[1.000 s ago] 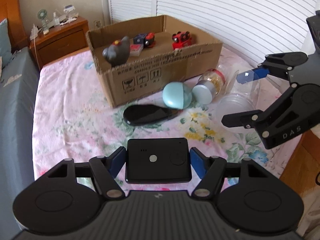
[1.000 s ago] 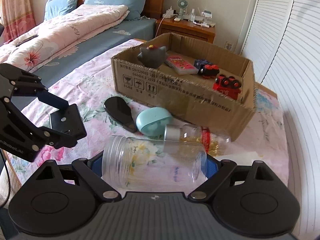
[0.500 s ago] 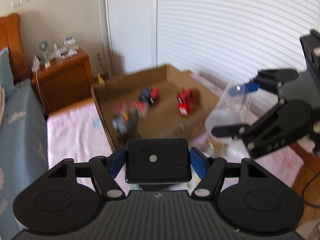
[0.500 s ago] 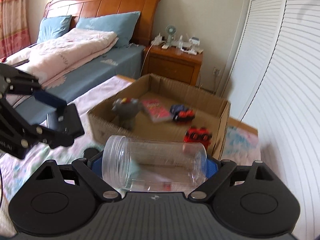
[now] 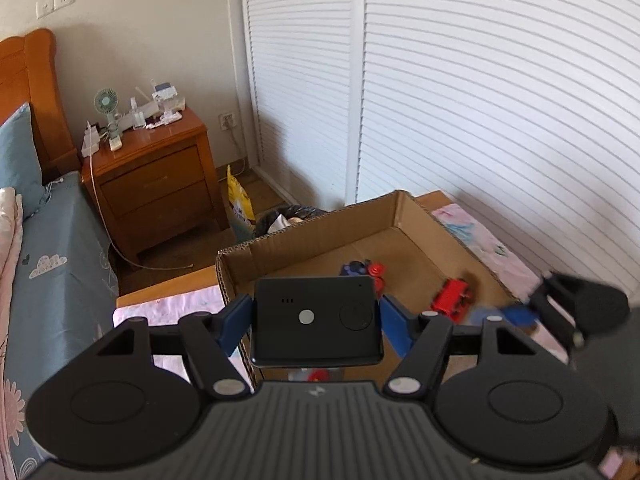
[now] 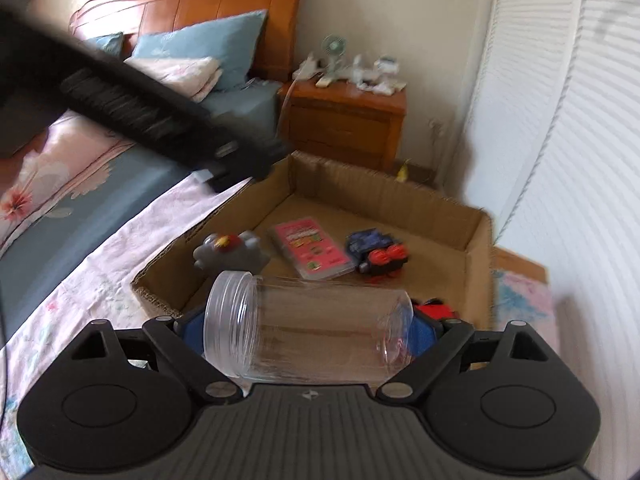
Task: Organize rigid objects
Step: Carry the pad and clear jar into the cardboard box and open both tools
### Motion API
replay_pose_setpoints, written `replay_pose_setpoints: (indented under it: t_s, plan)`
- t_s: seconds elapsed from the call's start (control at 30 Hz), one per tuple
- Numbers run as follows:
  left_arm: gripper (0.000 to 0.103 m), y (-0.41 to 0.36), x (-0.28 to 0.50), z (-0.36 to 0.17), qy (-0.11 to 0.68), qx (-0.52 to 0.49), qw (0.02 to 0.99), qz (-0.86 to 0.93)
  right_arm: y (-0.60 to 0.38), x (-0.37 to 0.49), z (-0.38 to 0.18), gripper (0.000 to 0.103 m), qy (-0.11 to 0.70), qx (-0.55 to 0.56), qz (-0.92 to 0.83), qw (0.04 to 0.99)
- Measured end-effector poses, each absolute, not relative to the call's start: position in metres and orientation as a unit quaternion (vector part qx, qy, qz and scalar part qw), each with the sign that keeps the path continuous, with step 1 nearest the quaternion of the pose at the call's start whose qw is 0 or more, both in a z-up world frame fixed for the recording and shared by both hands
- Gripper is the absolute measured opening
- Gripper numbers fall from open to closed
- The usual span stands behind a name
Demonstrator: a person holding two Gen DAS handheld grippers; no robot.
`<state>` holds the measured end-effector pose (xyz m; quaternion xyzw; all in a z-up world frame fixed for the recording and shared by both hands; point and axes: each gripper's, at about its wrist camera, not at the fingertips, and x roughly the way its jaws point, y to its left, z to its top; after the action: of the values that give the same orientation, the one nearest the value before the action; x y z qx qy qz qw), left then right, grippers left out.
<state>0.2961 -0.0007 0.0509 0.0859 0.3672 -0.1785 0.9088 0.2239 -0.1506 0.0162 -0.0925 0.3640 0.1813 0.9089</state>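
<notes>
My left gripper (image 5: pixel 316 320) is shut on a flat black device (image 5: pixel 316 326) and holds it above the near wall of the open cardboard box (image 5: pixel 400 208). My right gripper (image 6: pixel 308 330) is shut on a clear plastic jar (image 6: pixel 308 340), held sideways over the box (image 6: pixel 478 236). Inside the box lie a grey toy figure (image 6: pixel 230 254), a pink card pack (image 6: pixel 310 252), a blue and red toy car (image 6: pixel 376 250) and a red toy car (image 5: pixel 452 300). The right gripper shows blurred at the right edge of the left wrist view (image 5: pixel 568 312).
The box sits on a table with a pink floral cloth (image 6: pixel 100 264). A bed (image 6: pixel 72 184) lies to the left and a wooden nightstand (image 5: pixel 152 184) stands beyond. White louvred doors (image 5: pixel 500 100) fill the right. A bin and a yellow bag (image 5: pixel 240 200) stand on the floor behind the box.
Both grippers have risen from the table and moved forward over the box, each still holding its object. The items left on the cloth have dropped out of view.
</notes>
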Motion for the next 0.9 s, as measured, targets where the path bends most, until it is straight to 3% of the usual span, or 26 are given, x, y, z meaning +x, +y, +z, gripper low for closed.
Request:
replay_pose_setpoints:
  t_s: [0.9]
  plan:
    - [0.069, -0.034, 0.392, 0.006, 0.420, 0.094, 0.890, -0.150, -0.179, 0.191, 0.034, 0.103, 0.340, -0.063, 0.171, 0.923]
